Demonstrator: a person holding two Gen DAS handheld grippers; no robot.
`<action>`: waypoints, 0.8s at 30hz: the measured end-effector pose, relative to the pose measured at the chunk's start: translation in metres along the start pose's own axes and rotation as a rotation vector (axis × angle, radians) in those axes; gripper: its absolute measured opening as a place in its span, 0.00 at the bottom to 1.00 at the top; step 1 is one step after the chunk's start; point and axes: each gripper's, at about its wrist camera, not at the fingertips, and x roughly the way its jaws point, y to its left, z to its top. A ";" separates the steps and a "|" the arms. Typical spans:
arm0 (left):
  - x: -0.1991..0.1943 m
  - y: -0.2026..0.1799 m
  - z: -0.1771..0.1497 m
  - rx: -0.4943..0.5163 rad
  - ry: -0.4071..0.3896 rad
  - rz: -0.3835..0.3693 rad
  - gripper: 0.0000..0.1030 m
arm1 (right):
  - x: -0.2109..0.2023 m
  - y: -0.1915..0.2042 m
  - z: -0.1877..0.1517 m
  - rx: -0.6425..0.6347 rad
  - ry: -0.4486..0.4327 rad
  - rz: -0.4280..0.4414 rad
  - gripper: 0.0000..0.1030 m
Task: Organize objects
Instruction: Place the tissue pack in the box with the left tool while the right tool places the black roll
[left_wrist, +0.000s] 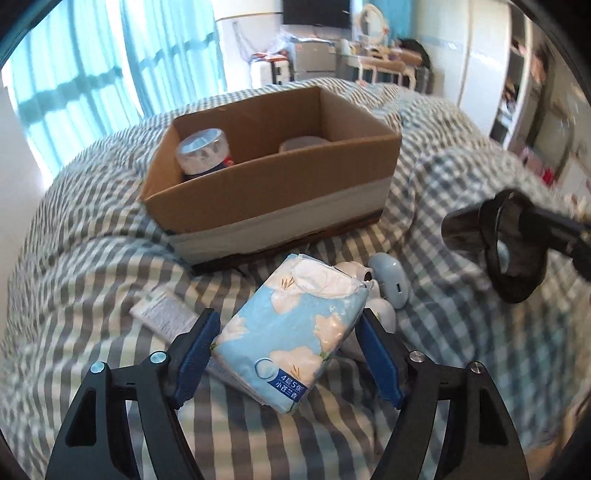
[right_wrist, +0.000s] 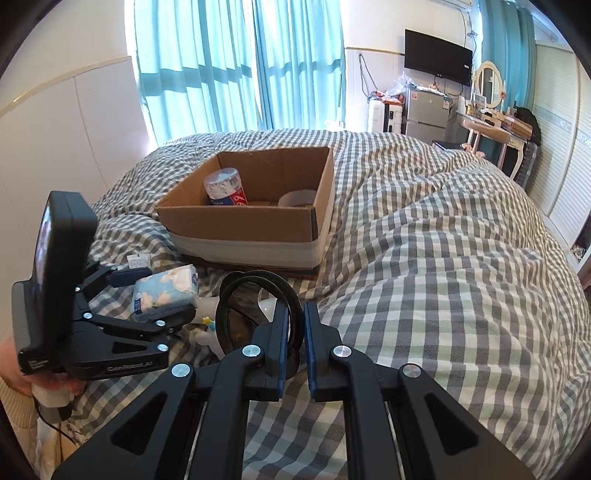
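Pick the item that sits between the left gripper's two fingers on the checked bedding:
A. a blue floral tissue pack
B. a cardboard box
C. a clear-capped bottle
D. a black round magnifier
A: in the left wrist view the blue floral tissue pack lies between the blue pads of the left gripper, while the cardboard box stands farther back on the bedding.
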 end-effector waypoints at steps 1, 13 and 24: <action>-0.006 -0.001 -0.001 -0.023 -0.004 -0.008 0.74 | -0.002 0.002 0.002 -0.005 -0.004 0.000 0.08; -0.088 0.005 0.025 -0.122 -0.172 0.021 0.74 | -0.038 0.024 0.029 -0.055 -0.093 0.017 0.08; -0.103 0.023 0.097 -0.135 -0.276 0.037 0.74 | -0.048 0.029 0.120 -0.119 -0.215 0.021 0.08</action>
